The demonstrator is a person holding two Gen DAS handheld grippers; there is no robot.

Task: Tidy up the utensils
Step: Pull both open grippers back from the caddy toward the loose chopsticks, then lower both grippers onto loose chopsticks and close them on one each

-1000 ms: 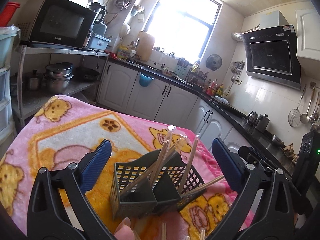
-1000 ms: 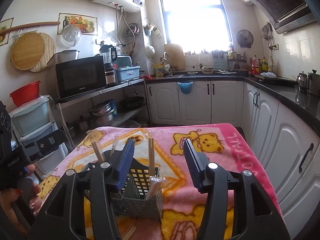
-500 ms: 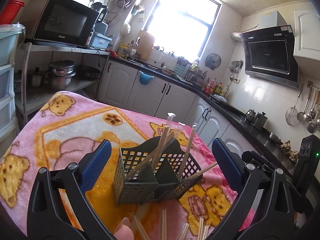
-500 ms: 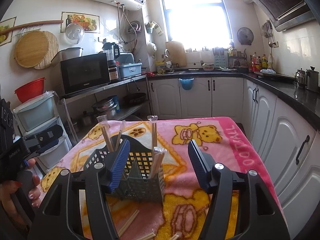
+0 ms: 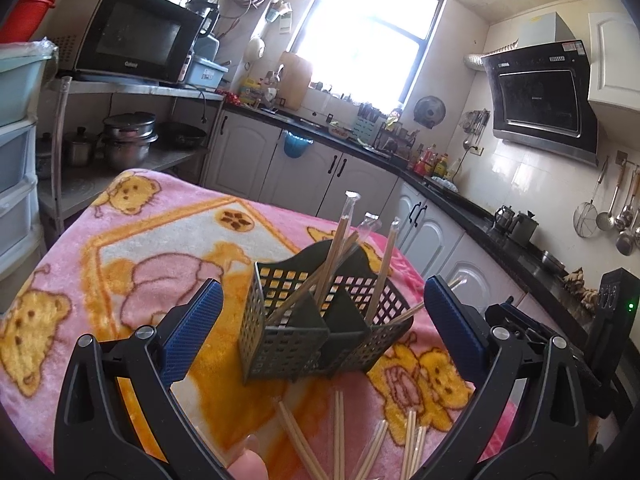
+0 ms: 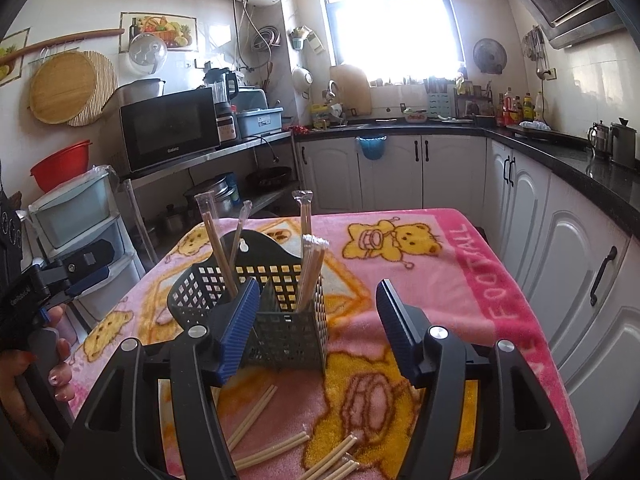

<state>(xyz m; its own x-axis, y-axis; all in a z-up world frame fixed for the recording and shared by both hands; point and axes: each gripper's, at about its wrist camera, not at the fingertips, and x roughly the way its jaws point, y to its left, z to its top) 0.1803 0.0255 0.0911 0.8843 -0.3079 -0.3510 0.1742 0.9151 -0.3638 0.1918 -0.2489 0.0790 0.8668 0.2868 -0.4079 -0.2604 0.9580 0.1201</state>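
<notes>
Standing just beyond both spread, empty tongs (image 5: 320,324) (image 6: 316,324), the basket (image 5: 288,344) holds chopsticks (image 5: 332,256), apparently untouched.

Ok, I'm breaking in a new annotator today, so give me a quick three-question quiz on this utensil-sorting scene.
1. True or false: every pair of wrapped chopsticks already stands in the dark mesh caddy.
2. Multiple choice: what covers the table under the caddy? A) bare wood B) a pink cartoon-bear blanket C) a white towel
3. Is the left gripper or the right gripper holding anything?

Key
1. False: several stand in the caddy, others lie loose on the blanket in front of it.
2. B
3. No: both are open, nothing clamped.
</notes>
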